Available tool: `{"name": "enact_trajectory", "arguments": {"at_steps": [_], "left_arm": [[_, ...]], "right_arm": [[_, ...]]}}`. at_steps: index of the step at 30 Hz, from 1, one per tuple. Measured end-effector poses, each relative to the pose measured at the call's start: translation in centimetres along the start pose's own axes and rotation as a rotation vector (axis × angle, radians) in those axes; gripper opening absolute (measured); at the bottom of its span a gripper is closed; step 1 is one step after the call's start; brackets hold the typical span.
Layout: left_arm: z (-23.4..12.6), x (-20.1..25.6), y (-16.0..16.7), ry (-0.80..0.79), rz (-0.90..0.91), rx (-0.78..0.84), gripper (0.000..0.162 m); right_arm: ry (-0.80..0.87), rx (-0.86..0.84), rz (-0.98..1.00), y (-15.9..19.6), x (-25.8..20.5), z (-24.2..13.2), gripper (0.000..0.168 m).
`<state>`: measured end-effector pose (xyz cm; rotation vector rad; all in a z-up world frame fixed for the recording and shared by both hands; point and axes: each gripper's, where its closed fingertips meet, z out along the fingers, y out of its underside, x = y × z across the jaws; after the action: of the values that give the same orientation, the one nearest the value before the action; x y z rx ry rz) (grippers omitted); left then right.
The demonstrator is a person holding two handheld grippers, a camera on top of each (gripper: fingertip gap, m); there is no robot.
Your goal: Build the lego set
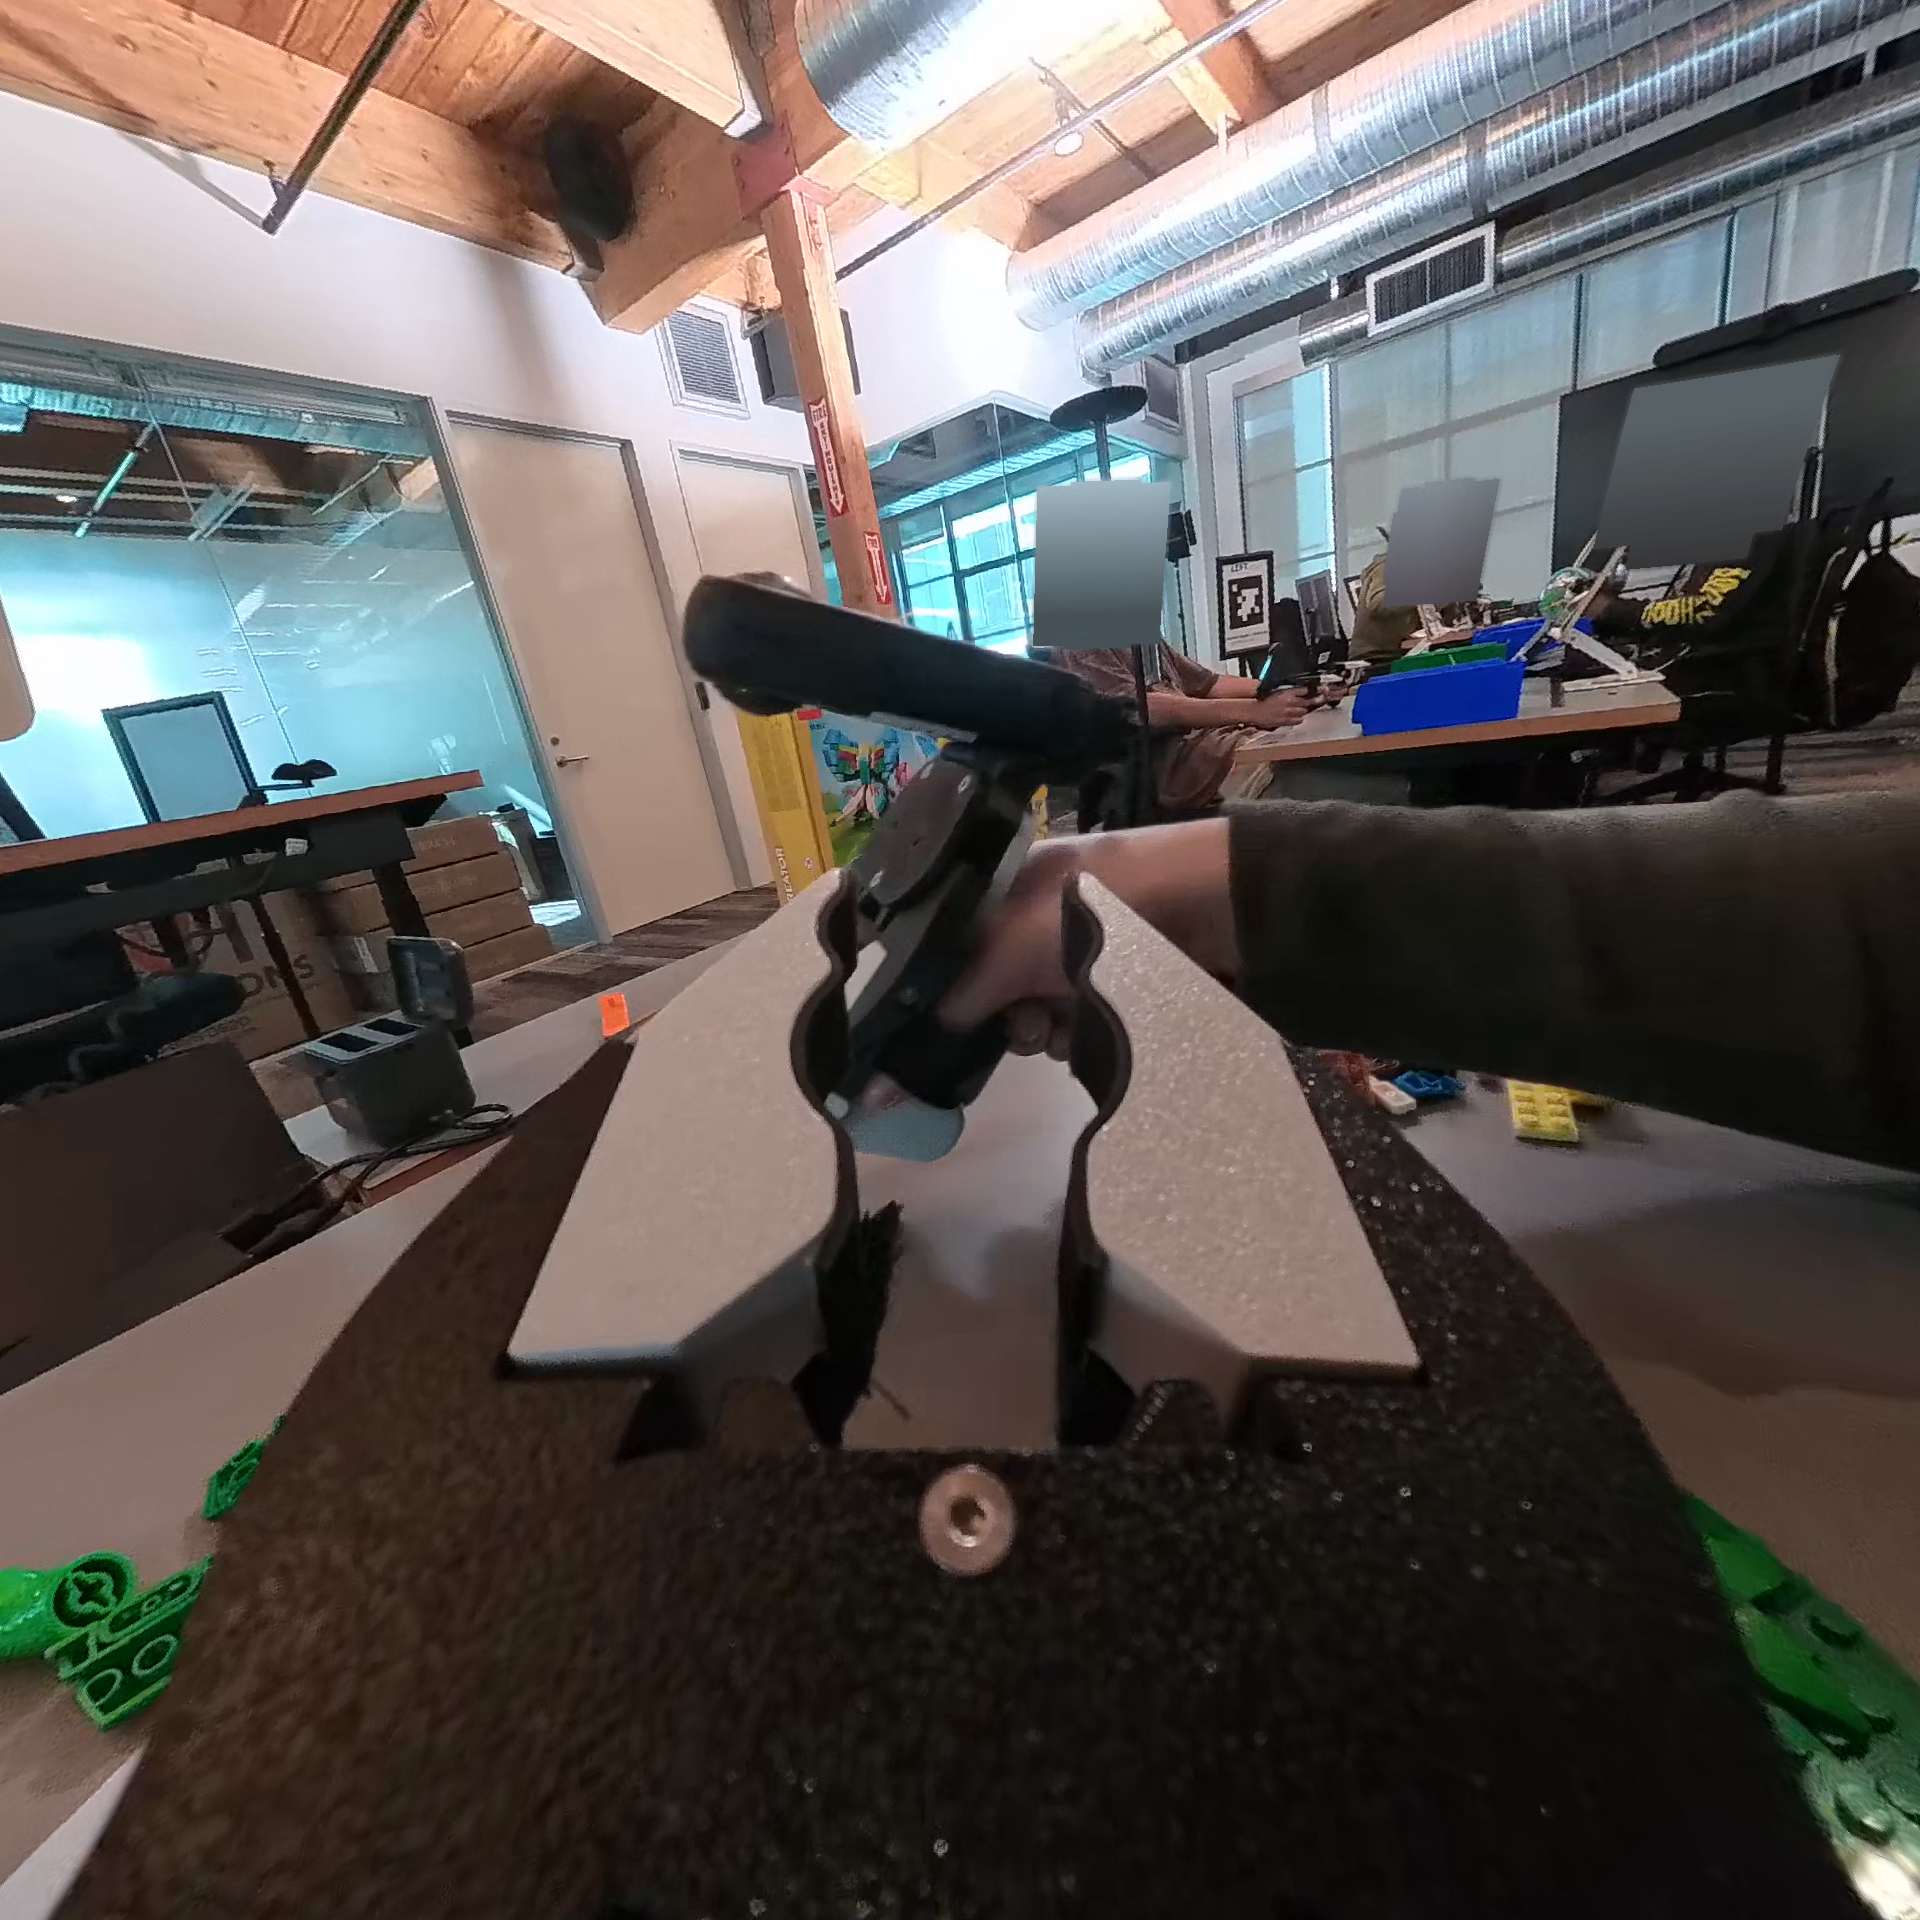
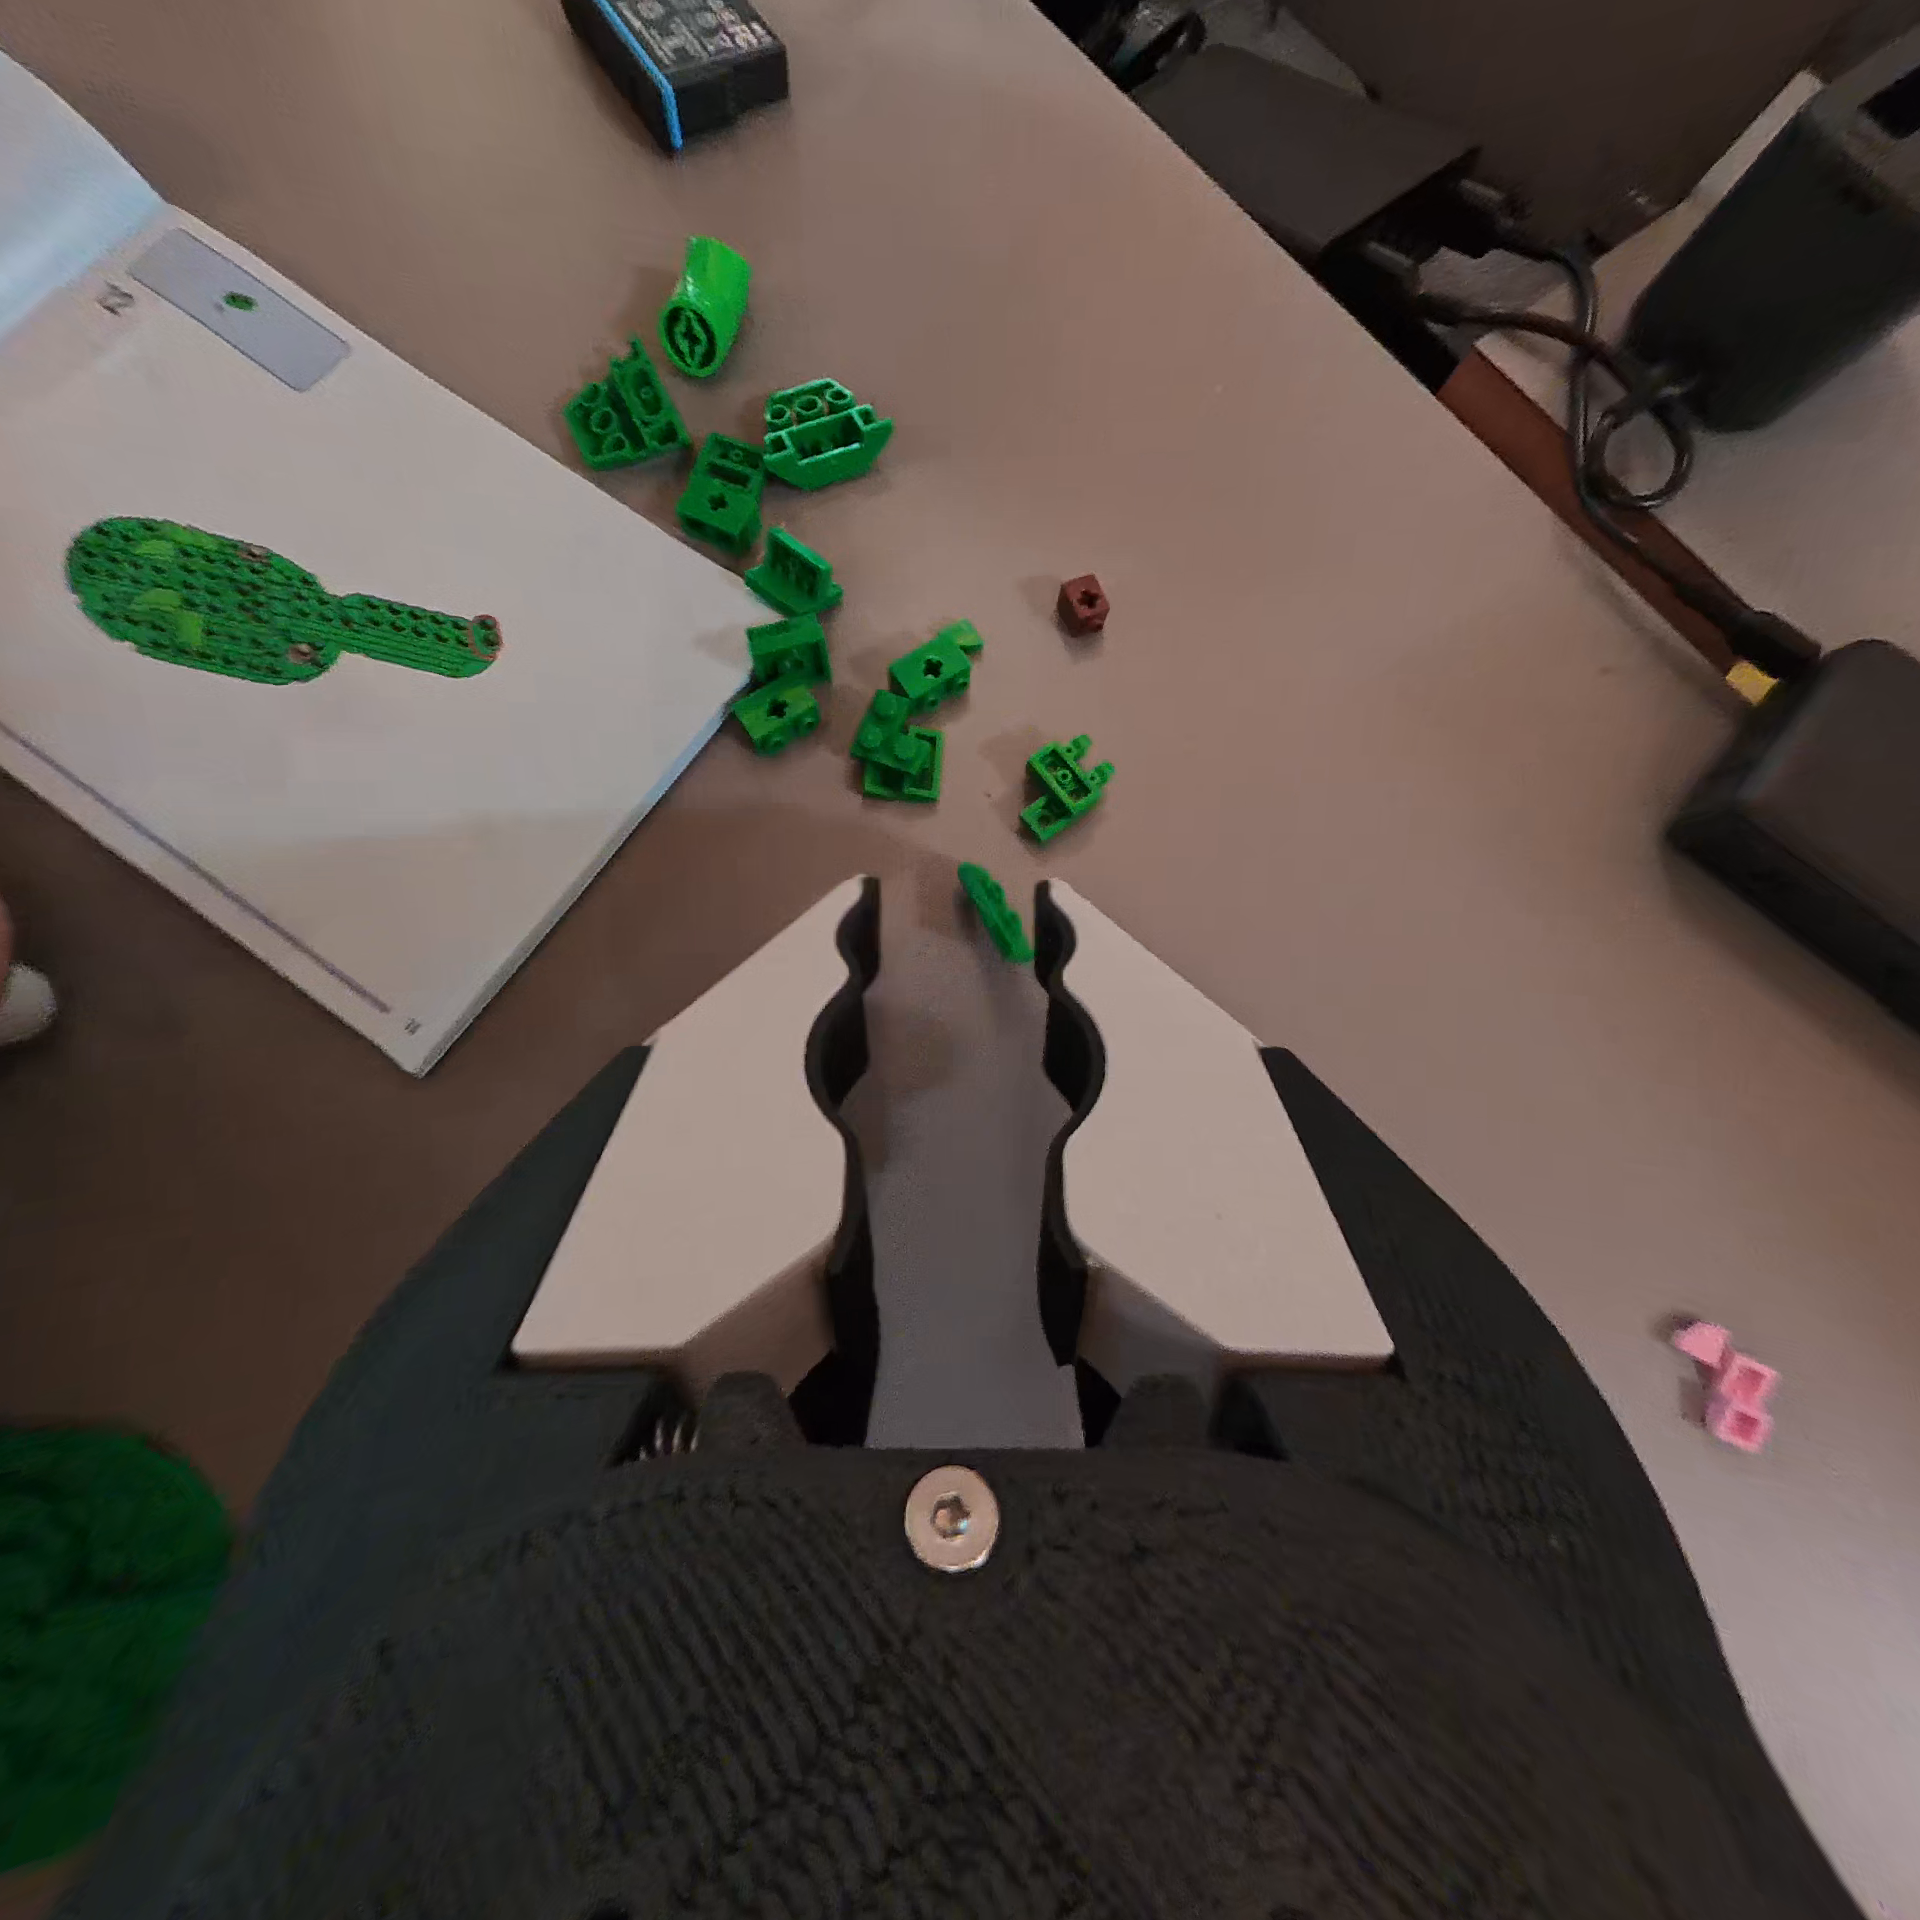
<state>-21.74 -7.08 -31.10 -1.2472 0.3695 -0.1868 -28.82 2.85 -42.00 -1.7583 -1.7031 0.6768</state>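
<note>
In the right wrist view my right gripper (image 2: pixel 956 888) is open and points down at the table. A small green brick (image 2: pixel 995 912) lies between its tips, close to the right finger (image 2: pixel 1164 1091). Several loose green bricks (image 2: pixel 790 582) are scattered just beyond, along with a brown brick (image 2: pixel 1083 605). An open instruction booklet (image 2: pixel 343 790) lies to the left. My left gripper (image 1: pixel 961 894) is open and empty, tilted up toward the room. The right gripper (image 1: pixel 935 852), held by a hand, shows between its fingers.
Pink bricks (image 2: pixel 1730 1387) lie at the right and a green plate build (image 2: pixel 94 1621) at the lower left. A black box (image 2: pixel 686 62), cables (image 2: pixel 1621 436) and dark devices sit at the table's far edge. Green bricks (image 1: pixel 104 1631) and yellow bricks (image 1: pixel 1548 1112) lie near the left gripper. About 15 cm separates my left fingertips from my right.
</note>
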Motion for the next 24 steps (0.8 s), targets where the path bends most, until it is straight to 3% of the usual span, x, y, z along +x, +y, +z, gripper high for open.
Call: {"name": "enact_trajectory", "arguments": {"at_steps": [2, 5, 8, 11, 13, 18, 24], "left_arm": [[0.0, 0.0, -0.1, 0.003, -0.011, 0.004, 0.037], [0.0, 0.1, 0.0, 0.008, -0.007, 0.000, 0.037], [0.1, 0.2, 0.1, 0.007, 0.001, -0.005, 0.037], [0.1, 0.2, 0.1, 0.010, 0.000, -0.005, 0.037], [0.1, 0.3, 0.1, 0.011, -0.001, -0.005, 0.037], [0.1, 0.3, 0.0, 0.013, -0.004, -0.004, 0.036], [0.1, 0.4, 0.0, 0.018, -0.001, -0.005, 0.037]], "right_arm": [[-0.007, -0.016, 0.000, 0.5, -0.3, -2.2, 0.038], [0.052, -0.004, -0.041, 2.5, 0.1, -8.5, 0.031], [0.155, -0.044, 0.023, 8.0, 3.1, -14.7, 0.019], [0.179, -0.205, 0.088, 15.5, 4.6, -18.4, 0.015], [0.148, -0.244, 0.127, 18.3, 4.2, -19.4, 0.016], [0.192, -0.197, 0.159, 20.2, 4.8, -19.5, 0.018], [0.157, -0.048, 0.269, 19.3, 5.5, -19.0, 0.015]]}}
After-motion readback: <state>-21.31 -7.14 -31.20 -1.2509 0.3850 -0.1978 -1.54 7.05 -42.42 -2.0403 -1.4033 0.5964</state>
